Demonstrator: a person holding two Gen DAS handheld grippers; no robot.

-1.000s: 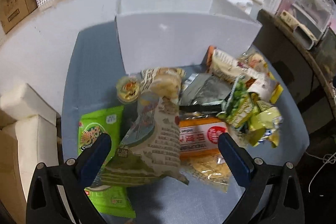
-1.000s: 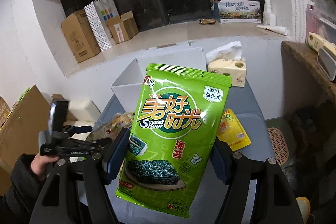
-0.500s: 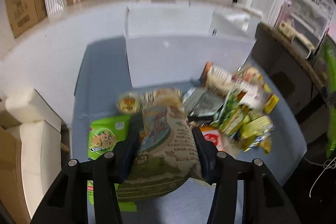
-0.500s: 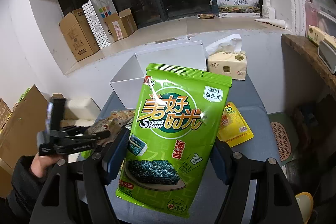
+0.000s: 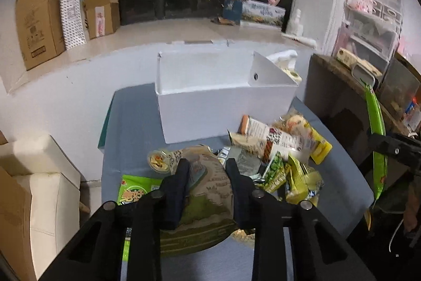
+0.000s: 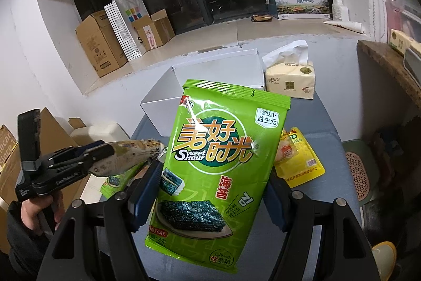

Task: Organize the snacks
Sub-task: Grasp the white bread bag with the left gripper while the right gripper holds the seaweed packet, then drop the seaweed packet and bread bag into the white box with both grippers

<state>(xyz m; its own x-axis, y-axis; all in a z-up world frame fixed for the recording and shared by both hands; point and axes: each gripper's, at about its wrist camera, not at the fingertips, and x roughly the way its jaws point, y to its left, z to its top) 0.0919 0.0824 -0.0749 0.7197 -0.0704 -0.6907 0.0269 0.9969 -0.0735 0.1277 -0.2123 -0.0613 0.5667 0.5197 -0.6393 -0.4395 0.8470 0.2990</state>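
Note:
My left gripper (image 5: 208,170) is shut on a tan and green snack bag (image 5: 202,204) and holds it above the grey table (image 5: 131,128); the right wrist view shows it lifted in that gripper (image 6: 131,157). My right gripper (image 6: 213,186) is shut on a green seaweed bag (image 6: 221,157), held upright over the table. An open white box (image 5: 223,96) stands at the back of the table; it also shows behind the seaweed bag (image 6: 210,78). A pile of snack packets (image 5: 284,149) lies in front of the box.
A second green seaweed bag (image 5: 134,194) and a small cup (image 5: 158,162) lie at the left of the pile. A yellow packet (image 6: 297,159) and a tissue pack (image 6: 289,80) sit at the right. Cardboard boxes (image 5: 39,20) stand on the ledge.
My left gripper has closed on the tan and green bag and lifted it off the pile. My right gripper still holds the seaweed bag, nearly unmoved.

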